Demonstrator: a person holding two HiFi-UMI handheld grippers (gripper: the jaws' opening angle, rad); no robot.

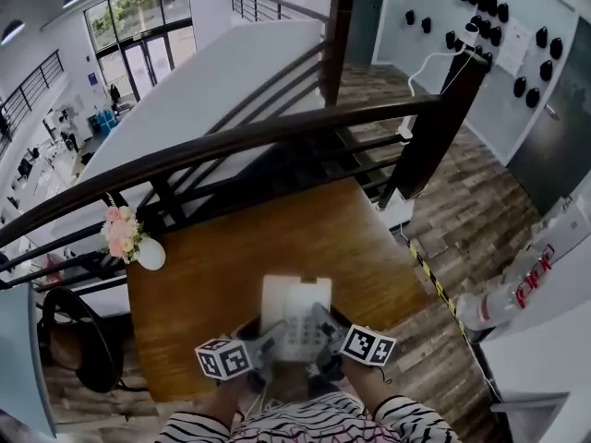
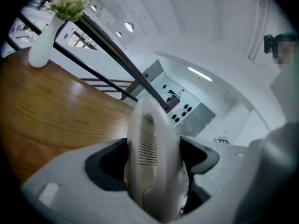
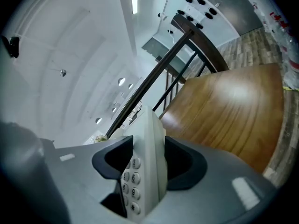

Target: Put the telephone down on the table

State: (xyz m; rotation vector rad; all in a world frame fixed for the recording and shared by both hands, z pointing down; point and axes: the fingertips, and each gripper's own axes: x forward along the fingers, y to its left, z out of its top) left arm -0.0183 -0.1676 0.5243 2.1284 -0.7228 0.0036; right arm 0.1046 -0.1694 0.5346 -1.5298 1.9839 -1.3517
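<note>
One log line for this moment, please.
left gripper: shut on telephone | right gripper: shut on telephone | telephone: at table near edge

I stand at a brown wooden table [image 1: 203,275] set against a dark railing [image 1: 277,137] on an upper level. A white vase of pink flowers [image 1: 140,247] sits at the table's far left corner. On my right is a grey-brown plank floor [image 1: 480,220] with a yellow-and-black tape stripe [image 1: 432,280]. Beyond the railing, tall glass doors [image 1: 138,40] let in daylight. A white wall [image 1: 512,49] carries rows of small black objects.
</note>
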